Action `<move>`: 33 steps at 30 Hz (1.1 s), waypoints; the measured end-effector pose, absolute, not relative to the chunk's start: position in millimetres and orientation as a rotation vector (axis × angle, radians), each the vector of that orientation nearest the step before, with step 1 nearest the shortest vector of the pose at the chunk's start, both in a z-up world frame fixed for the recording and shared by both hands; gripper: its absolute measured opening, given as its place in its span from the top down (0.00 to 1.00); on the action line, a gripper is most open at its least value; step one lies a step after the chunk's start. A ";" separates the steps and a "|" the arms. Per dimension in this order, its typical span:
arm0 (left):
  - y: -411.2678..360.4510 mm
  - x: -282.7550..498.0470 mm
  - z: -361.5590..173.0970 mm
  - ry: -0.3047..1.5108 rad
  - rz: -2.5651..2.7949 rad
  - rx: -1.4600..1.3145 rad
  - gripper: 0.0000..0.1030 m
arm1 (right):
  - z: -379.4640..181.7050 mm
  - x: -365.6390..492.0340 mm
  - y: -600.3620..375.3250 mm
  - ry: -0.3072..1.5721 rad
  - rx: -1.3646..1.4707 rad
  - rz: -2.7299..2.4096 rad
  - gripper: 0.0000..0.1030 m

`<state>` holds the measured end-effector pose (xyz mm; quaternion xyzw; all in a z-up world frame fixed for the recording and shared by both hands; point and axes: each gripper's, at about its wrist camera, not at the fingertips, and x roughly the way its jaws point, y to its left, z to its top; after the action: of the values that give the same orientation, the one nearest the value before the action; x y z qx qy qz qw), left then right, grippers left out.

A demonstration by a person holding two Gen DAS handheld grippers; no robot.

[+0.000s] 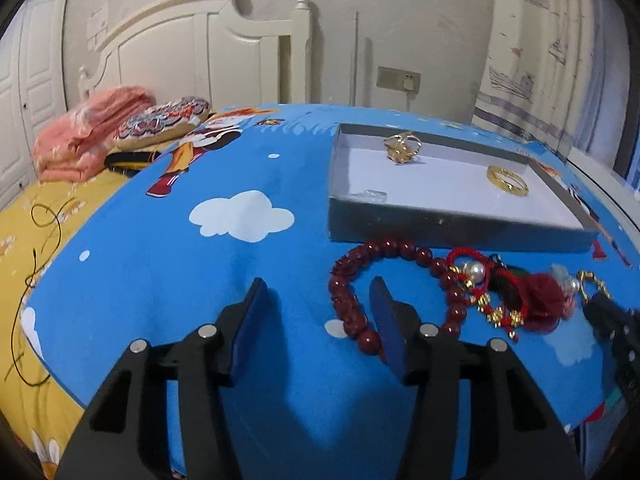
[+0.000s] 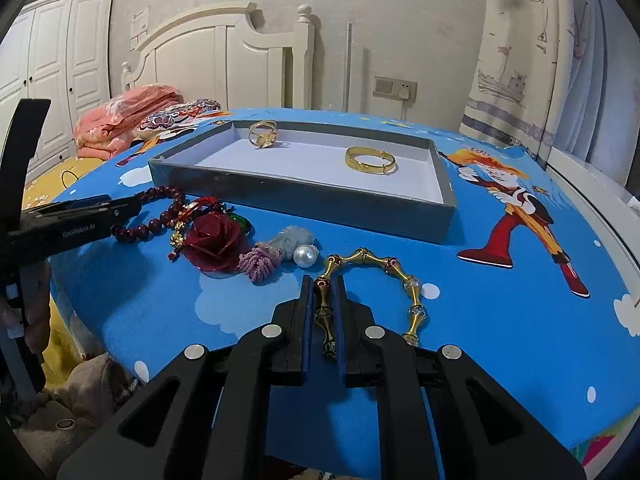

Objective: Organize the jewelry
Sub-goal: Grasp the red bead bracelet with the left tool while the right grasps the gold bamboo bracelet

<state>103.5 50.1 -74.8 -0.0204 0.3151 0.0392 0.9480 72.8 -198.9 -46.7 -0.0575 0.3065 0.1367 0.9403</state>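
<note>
Clearly, the gold bracelet (image 2: 374, 284) is clamped between the narrow jaws of the right gripper (image 2: 323, 280). The left gripper (image 1: 318, 288) is held half-wide, one jaw set inside the red bead bracelet (image 1: 400, 280), nothing gripped.

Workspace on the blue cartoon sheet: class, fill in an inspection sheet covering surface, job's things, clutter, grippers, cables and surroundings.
Surface: blue cartoon sheet.
Job's things: grey tray holding gold bangle and gold ring; red bead bracelet, red rose, pearl outside.
Clutter: pink blanket.
Grippers: left gripper open; right gripper shut on gold bead bracelet.
Cables: black cord.
Surroundings: headboard, wall socket.
</note>
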 end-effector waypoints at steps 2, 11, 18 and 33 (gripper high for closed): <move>49.6 98.9 -76.3 0.627 0.077 -0.036 0.51 | -46.5 73.0 -199.8 0.626 -0.107 0.278 0.90; 29.5 91.1 -78.4 0.592 0.012 0.054 0.88 | -46.5 73.3 -200.2 0.629 -0.100 0.275 0.89; 29.9 80.8 -72.9 0.586 -0.028 0.026 0.90 | -45.6 67.5 -203.2 0.607 -0.085 0.253 0.91; 10.4 56.3 -27.1 0.456 -0.056 0.037 0.90 | -5.8 51.1 -212.2 0.481 -0.067 0.192 0.91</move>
<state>56.3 10.4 -27.1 0.0185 0.2262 -0.0276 0.9735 51.1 -212.2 -5.8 -0.0333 0.2378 0.0948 0.9661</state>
